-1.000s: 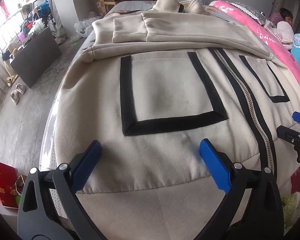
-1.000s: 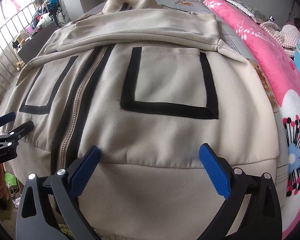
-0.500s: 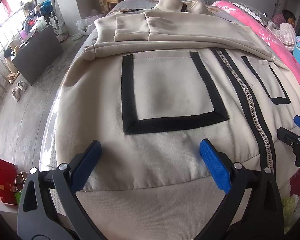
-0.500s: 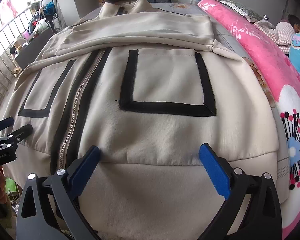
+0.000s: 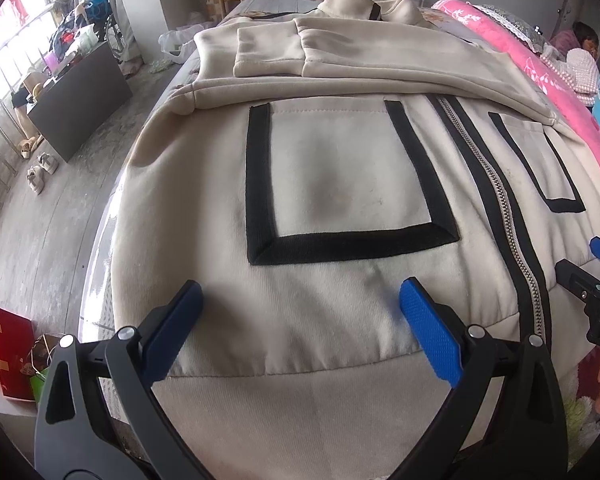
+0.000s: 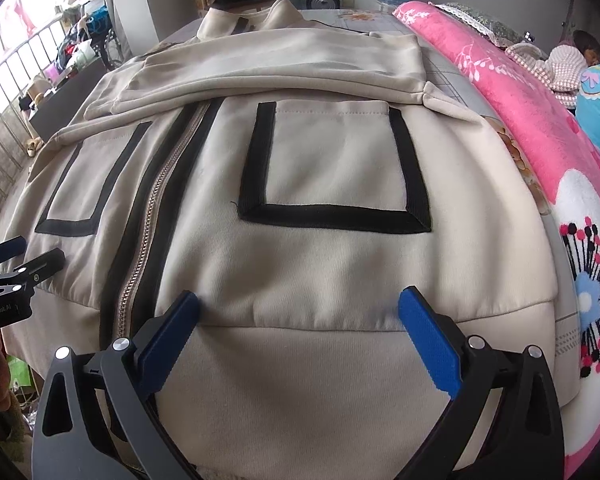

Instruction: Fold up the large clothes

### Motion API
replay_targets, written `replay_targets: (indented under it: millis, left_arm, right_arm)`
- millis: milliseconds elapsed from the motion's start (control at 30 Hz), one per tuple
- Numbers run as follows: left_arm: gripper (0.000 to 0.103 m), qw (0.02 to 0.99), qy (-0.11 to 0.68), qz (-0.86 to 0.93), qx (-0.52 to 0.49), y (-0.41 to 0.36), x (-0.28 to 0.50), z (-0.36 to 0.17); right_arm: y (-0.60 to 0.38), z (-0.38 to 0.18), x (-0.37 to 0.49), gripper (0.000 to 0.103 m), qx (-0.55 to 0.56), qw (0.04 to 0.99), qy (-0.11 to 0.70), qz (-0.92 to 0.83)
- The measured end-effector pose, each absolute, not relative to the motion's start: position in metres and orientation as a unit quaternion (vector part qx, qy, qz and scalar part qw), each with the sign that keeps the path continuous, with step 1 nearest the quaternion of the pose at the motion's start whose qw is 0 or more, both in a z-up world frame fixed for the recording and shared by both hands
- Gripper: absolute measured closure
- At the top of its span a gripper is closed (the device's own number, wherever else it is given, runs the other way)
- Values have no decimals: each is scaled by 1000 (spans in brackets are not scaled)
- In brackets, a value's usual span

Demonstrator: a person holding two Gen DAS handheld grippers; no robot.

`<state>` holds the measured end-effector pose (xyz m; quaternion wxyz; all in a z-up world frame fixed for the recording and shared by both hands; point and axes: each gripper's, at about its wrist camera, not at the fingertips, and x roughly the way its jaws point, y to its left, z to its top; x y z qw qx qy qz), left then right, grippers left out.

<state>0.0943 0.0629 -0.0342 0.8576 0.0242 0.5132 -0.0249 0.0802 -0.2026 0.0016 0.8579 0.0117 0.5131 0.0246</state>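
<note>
A cream zip-up fleece jacket with black-trimmed pockets (image 5: 340, 184) lies flat on the bed; left gripper (image 5: 300, 320) and right gripper (image 6: 298, 320) hover spread wide over its near hem, holding nothing.

The jacket (image 5: 328, 308) is soft, matt cloth, a bit fuzzy. Its black pocket trim (image 5: 352, 246) is ribbed cloth. The zipper (image 5: 512, 232) has shiny metal teeth. The pink blanket (image 6: 540, 128) looks fluffy. The grippers' fingers (image 5: 430, 330) have bumpy blue pads on smooth black plastic, with shiny metal screws (image 5: 476, 332). The floor (image 5: 48, 216) looks rough and grey.
</note>
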Motion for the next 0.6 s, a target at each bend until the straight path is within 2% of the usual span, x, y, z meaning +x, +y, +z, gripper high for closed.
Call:
replay_targets:
  millis: [600]
  left_arm:
    - [8, 848, 531, 9, 4, 62, 91, -34]
  right_arm:
    - [-201, 2, 85, 6, 15, 846, 533, 16]
